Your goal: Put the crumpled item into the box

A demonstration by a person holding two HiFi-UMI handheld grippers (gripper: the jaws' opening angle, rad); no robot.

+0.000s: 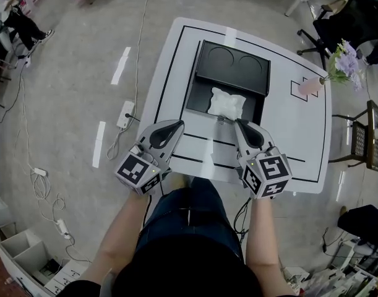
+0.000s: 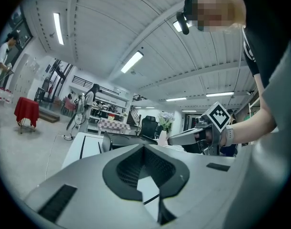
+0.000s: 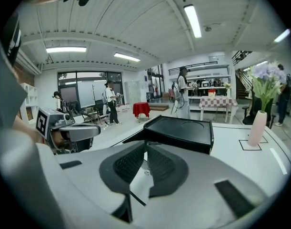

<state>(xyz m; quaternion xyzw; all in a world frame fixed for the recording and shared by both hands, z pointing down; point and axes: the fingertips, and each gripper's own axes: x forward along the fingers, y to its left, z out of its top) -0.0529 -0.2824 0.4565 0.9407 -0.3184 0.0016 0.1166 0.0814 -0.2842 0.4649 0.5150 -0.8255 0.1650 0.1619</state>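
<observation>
A white crumpled item (image 1: 227,103) lies inside the open black box (image 1: 195,98) on the white table (image 1: 300,135). The box's lid, with two round hollows, stands back at the far side. My right gripper (image 1: 237,122) sits just short of the box's near edge, close to the item but not touching it. Its jaws are shut with nothing between them (image 3: 145,147), and the box (image 3: 183,130) is straight ahead. My left gripper (image 1: 179,124) hovers at the box's near left corner, also shut and empty (image 2: 145,149).
A pink vase with purple flowers (image 1: 312,85) stands on the table's right side, inside a marked outline. A power strip (image 1: 125,114) and cables lie on the floor to the left. Chairs (image 1: 362,135) stand to the right of the table.
</observation>
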